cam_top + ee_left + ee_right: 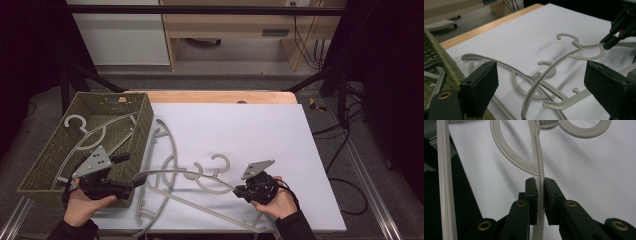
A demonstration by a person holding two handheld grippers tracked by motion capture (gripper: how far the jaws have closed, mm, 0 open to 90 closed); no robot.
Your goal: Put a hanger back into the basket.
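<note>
Lift the hanger [190,174], pinched at its 3 o'clock end by the right gripper [240,190], clear of the pile at counter centre, slide its 9 o'clock end between the wide-apart left gripper [131,184], then swing toward the basket [145,117] at 10 o'clock.

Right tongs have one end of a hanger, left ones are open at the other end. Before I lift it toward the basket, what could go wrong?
1. The held hanger lies across other hangers in the pile; lifting may snag one and drag it along.
2. The right tongs pinch only a thin arm tip, so it could twist or slip.
3. The left tongs are open around the bar; lifting now would be one-sided. The basket already holds a hanger.
</note>
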